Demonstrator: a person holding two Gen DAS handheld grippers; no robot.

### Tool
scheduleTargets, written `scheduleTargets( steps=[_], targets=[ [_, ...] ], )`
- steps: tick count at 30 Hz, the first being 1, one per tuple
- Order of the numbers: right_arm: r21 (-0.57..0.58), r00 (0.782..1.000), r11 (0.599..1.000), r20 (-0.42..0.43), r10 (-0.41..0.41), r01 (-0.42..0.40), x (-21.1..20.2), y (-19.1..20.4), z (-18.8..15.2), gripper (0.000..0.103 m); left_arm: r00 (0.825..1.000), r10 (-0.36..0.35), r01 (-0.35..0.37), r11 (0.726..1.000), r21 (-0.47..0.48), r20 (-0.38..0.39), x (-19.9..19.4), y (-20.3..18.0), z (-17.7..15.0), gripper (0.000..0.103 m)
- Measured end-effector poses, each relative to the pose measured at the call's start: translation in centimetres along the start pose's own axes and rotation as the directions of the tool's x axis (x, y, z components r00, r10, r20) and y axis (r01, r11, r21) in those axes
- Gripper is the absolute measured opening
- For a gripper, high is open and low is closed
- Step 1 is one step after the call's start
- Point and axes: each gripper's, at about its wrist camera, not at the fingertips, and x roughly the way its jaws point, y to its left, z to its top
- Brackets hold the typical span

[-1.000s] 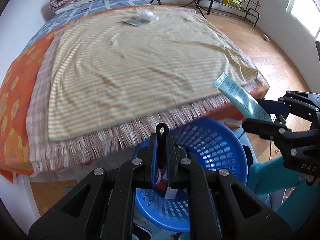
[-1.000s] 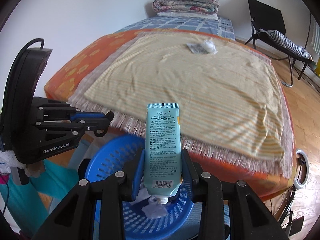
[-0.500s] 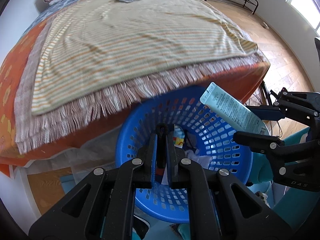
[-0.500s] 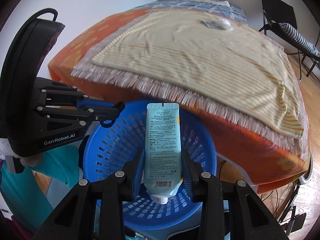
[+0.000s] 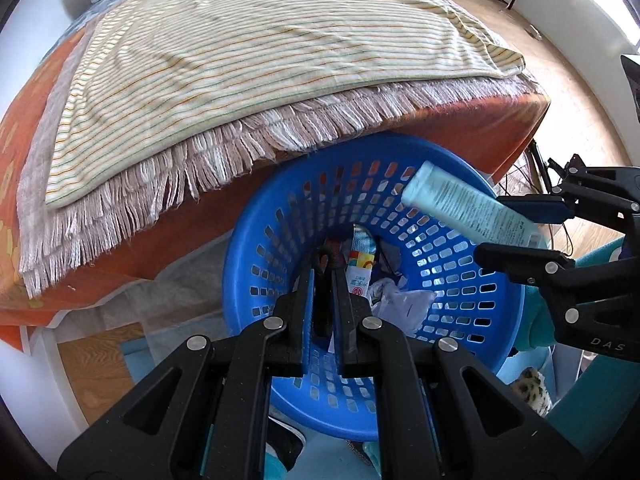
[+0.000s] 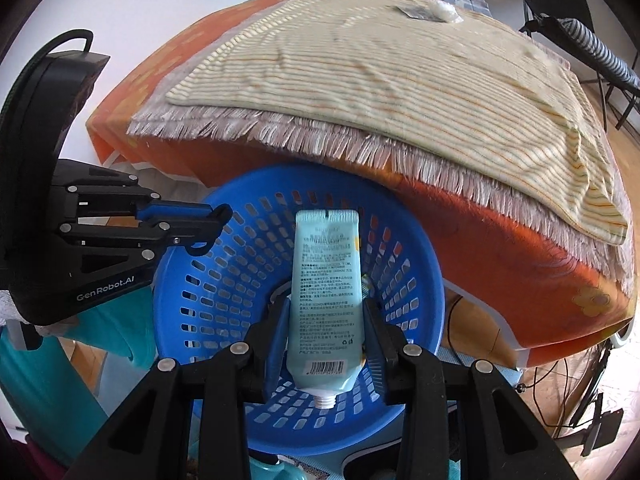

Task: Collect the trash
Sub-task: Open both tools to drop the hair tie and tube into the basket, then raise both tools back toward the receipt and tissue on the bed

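Note:
A blue perforated basket (image 5: 240,280) (image 6: 180,280) stands on the floor against the foot of the bed. Both grippers hang over it, pointing steeply down. My right gripper (image 6: 326,308) (image 5: 508,232) is shut on a pale blue squeeze tube (image 6: 326,272) (image 5: 452,204), neck toward the camera, no cap on it. My left gripper (image 5: 322,276) (image 6: 208,224) is shut on a small black looped item (image 5: 322,258) that pokes out past its tips. Crumpled paper (image 5: 400,304) and a colourful wrapper (image 5: 360,264) lie in the basket's bottom.
The bed carries a striped cream blanket (image 6: 400,72) over a fringed throw and an orange sheet (image 6: 500,232). A dark wrapper (image 6: 416,12) and a clear plastic wad (image 6: 446,10) lie at its far end. A folding chair (image 6: 592,32) stands at the right, and cables (image 6: 560,380) lie on the wooden floor.
Both grippers have sunk and tipped downward, from above the bed's edge to over the basket's mouth. The tube and the black item stay gripped.

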Motion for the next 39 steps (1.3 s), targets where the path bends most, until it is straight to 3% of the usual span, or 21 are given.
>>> scheduleTargets(
  steps=[5, 7, 8, 9, 17, 21, 27, 31, 33, 39],
  targets=[
    [0.006, 1.0, 1.0, -0.003, -0.005, 0.005, 0.0, -0.2, 0.0, 0.037, 1.0, 0.007, -0.007, 1.0, -0.006, -0.015, 0.3, 0.3, 0.0, 0.009],
    [0.012, 1.0, 1.0, -0.008, -0.008, 0.009, 0.2, -0.2, 0.1, 0.042, 1.0, 0.013, -0.013, 1.0, -0.008, -0.016, 0.4, 0.3, 0.0, 0.026],
    [0.016, 1.0, 1.0, -0.008, -0.011, 0.011, 0.2, -0.3, 0.1, 0.049, 1.0, 0.019, -0.019, 1.0, -0.007, -0.012, 0.3, 0.3, 0.0, 0.043],
    [0.023, 1.0, 1.0, -0.004, -0.015, 0.015, 0.1, -0.4, 0.1, 0.056, 1.0, 0.023, -0.023, 1.0, -0.007, -0.006, 0.4, 0.2, 0.1, 0.052],
    [0.038, 0.999, 0.998, 0.005, -0.041, 0.04, -0.1, -0.8, 0.2, 0.066, 0.999, 0.042, -0.042, 0.999, -0.017, -0.006, 0.2, 0.7, 0.2, 0.053],
    [0.041, 0.999, 0.998, 0.008, -0.053, 0.053, -0.3, -0.9, 0.3, 0.073, 0.999, 0.052, -0.052, 0.998, -0.023, -0.003, 0.1, 1.0, 0.2, 0.062],
    [0.046, 0.996, 0.996, 0.041, -0.082, 0.08, -1.2, -1.0, 0.7, 0.084, 0.998, 0.056, -0.056, 0.998, -0.026, -0.005, 0.0, 1.0, 0.1, 0.063],
    [0.05, 0.992, 0.994, 0.069, -0.102, 0.098, -2.0, -1.1, 1.2, 0.086, 0.999, 0.054, -0.054, 0.998, -0.035, 0.001, -0.3, 1.1, 0.4, 0.064],
    [0.054, 0.991, 0.993, 0.079, -0.112, 0.108, -2.4, -1.2, 1.4, 0.087, 0.999, 0.054, -0.053, 0.998, -0.041, 0.009, -0.5, 1.2, 0.6, 0.07],
    [0.075, 0.984, 0.989, 0.109, -0.138, 0.131, -3.5, -1.6, 2.3, 0.088, 0.999, 0.044, -0.042, 0.997, -0.07, 0.024, -1.0, 1.8, 1.4, 0.07]
  ],
)
